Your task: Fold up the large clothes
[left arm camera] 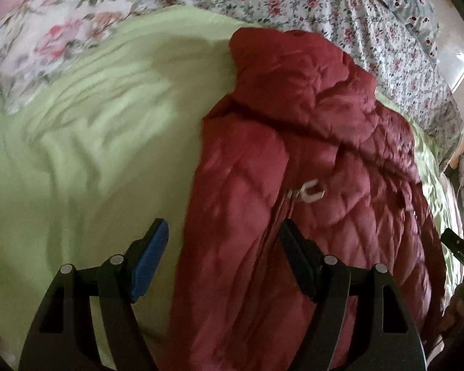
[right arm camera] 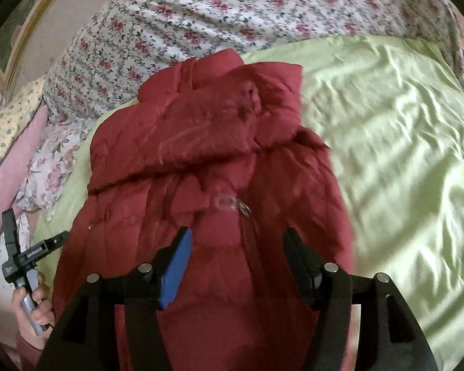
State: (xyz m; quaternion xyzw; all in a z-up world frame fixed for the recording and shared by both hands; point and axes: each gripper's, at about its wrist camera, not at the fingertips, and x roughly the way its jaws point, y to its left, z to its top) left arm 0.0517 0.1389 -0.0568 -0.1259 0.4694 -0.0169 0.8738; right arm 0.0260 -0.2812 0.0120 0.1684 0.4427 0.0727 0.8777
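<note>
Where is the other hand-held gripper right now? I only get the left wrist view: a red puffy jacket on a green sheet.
Observer: The right hand-held gripper hangs open just above the red jacket, with nothing pinched between its pads.
Operator: Can you see who holds the one I am looking through?
Observer: Only a hand, wrapped round its grey handle at the lower left edge of the right wrist view.
Operator: Is there anything on the bed that I miss?
Observer: A yellow flowered pillow lies at the far left, beside a pink one.
</note>
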